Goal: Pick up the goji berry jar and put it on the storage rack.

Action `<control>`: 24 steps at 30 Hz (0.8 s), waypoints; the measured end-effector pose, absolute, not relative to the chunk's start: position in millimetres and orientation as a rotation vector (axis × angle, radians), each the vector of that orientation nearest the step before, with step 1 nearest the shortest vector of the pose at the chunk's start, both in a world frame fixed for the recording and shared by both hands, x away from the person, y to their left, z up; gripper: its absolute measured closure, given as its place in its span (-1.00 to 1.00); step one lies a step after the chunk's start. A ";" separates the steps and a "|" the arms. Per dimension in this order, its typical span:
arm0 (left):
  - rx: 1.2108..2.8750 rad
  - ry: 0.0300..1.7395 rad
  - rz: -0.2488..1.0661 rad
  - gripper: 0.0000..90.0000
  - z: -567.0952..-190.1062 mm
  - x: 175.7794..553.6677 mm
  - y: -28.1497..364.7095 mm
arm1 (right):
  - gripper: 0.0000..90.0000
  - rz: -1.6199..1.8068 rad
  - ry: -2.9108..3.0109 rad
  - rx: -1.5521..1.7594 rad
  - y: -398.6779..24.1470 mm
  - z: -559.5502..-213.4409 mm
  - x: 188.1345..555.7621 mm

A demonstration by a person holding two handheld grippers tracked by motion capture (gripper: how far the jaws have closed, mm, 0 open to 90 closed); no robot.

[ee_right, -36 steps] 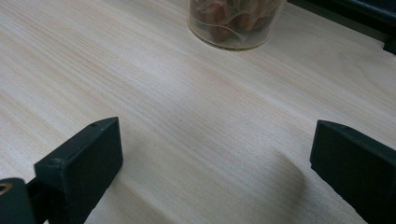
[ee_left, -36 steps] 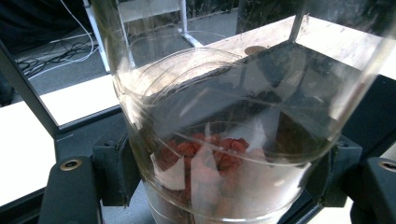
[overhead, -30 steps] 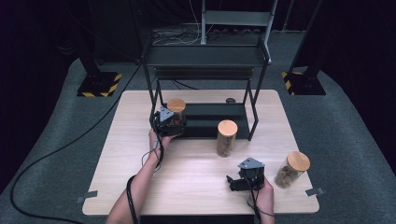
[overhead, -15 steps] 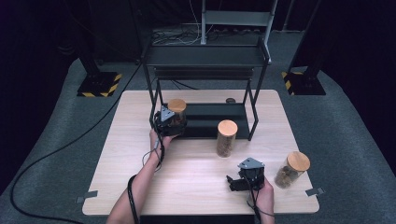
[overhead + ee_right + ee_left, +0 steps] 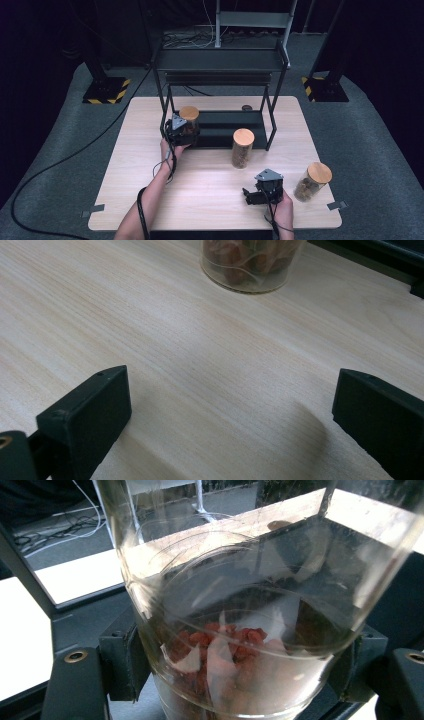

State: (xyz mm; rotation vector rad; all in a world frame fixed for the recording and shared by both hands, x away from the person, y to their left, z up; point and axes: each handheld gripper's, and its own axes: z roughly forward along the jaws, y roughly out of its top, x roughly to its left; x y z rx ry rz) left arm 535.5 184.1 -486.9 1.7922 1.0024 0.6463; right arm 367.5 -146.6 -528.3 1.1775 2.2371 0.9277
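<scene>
Your left gripper (image 5: pixel 181 131) sits left of centre in the high view, at the left end of the black rack's (image 5: pixel 220 60) lower shelf, and its jaws are clamped on a glass jar (image 5: pixel 189 122) with a round wooden lid. In the left gripper view that jar (image 5: pixel 250 630) takes up most of the frame: clear glass walls, reddish dried pieces heaped in the bottom, and a black pad pressed against the glass on each side near the lower edge. The jar leans a little in that view; whether its base rests on the shelf you cannot tell from these pictures. Your right gripper (image 5: pixel 261 189) lies low and right of centre in the high view, on the pale wooden table (image 5: pixel 150 200), with its jaws spread wide and nothing between them; the right gripper view shows bare wood grain between the two black pads. A second lidded jar (image 5: pixel 242 148) stands upright at the middle of the high view, just in front of the rack, and its base appears at the top of the right gripper view (image 5: pixel 247 265). A third jar (image 5: pixel 312 181) stands at the lower right, just beside your right gripper.
</scene>
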 end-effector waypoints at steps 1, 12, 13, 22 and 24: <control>1.784 1.003 0.645 -0.45 -487.9 535.4 183.7 | -0.96 0.928 2.237 1.178 -146.6 -528.3 367.5; 1.773 0.988 0.649 -0.45 -490.6 537.9 183.8 | -0.96 0.927 2.238 1.176 -146.6 -528.3 367.4; 1.770 0.989 0.648 -0.45 -490.6 538.2 183.5 | -0.96 0.928 2.238 1.177 -146.6 -528.3 367.5; 1.759 0.989 0.654 -0.45 -491.9 541.0 181.6 | -0.96 0.928 2.239 1.177 -146.7 -528.3 367.5; 1.761 0.987 0.652 -0.45 -491.8 541.4 181.8 | -0.96 0.928 2.239 1.177 -146.6 -528.3 367.5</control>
